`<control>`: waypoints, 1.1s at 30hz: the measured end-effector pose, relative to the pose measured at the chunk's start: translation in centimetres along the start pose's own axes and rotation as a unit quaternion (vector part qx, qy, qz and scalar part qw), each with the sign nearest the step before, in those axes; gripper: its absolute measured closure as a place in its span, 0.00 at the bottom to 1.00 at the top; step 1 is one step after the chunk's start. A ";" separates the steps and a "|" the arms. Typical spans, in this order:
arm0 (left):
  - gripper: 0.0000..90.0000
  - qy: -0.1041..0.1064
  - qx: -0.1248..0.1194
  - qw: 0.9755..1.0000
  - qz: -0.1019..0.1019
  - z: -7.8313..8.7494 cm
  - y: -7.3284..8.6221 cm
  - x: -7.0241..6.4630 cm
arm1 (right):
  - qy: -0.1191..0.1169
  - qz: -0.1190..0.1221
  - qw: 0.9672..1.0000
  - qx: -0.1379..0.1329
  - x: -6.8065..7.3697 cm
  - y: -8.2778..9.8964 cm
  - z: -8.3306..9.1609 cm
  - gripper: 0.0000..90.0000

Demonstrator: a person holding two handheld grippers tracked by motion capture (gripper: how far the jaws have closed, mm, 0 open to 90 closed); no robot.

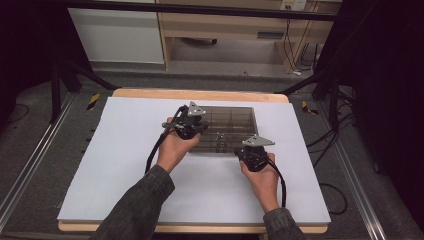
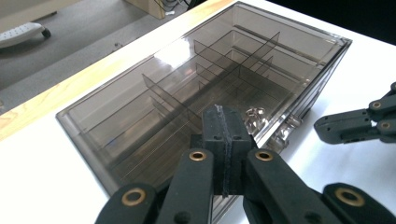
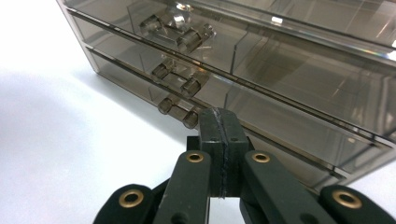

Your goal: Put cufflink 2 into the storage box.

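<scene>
Broadly, the table (image 1: 125, 165), covered by a white sheet, carries a smoked clear box (image 1: 227, 125) set toward its far middle, front face turned to the person, which puts the drawer pulls within reach of both hands. The box is a small chest of three stacked drawers with dividers inside, as far as the frames tell, and it looks empty.

The left gripper (image 1: 192, 125) sits over the box's near left part, jaws pressed together with nothing between them; judging by its place above the top, it is likely there to steady the box. The right gripper (image 1: 252, 152) hangs just in front of the box's front face, near the right end, its jaws likewise together and empty, perhaps readying to go for a pull.

From above, the drawers cannot be told apart. The right gripper view shows them stacked, with three clear pulls (image 3: 180, 77) one above another. The left gripper view shows the top's dividers (image 2: 196, 79) and, off to the side, the other gripper's black jaws low beside the box front.
</scene>
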State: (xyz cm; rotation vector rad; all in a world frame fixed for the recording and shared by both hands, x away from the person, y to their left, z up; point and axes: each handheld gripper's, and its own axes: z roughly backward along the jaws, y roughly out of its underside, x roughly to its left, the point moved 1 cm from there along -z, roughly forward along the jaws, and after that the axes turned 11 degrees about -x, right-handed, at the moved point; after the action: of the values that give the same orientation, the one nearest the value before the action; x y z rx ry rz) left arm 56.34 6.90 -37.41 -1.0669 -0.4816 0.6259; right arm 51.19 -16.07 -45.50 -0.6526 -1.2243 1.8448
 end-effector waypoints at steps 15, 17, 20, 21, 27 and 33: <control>0.68 -0.024 -0.027 0.999 0.004 4.7 1.8 1.0 | 0.005 0.000 1.000 0.000 0.2 -0.2 1.8 0.66; 0.57 -0.033 -0.030 0.999 0.006 5.2 2.0 1.1 | 0.008 0.007 1.000 0.003 0.2 -0.3 2.0 0.57; 0.44 -0.041 -0.036 0.999 0.006 5.8 2.3 1.0 | 0.017 0.014 1.000 -0.002 0.3 -0.4 2.3 0.46; 0.40 -0.042 -0.036 0.998 0.006 6.0 2.4 1.0 | 0.018 0.017 1.000 -0.004 0.3 -0.4 2.5 0.43; 0.23 -0.051 -0.040 0.998 0.012 7.3 3.4 1.4 | 0.029 0.021 0.999 -0.010 -0.1 -0.4 3.2 0.27; 0.14 -0.065 -0.050 0.996 0.024 8.8 4.4 2.1 | 0.041 0.023 0.999 -0.014 -0.6 -0.2 4.1 0.17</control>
State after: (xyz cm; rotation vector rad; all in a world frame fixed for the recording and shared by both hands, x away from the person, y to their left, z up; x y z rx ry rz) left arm 51.21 15.60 -37.71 -1.1388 -0.6062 0.7220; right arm 48.46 -18.60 -43.67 -0.7709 -1.1921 1.8233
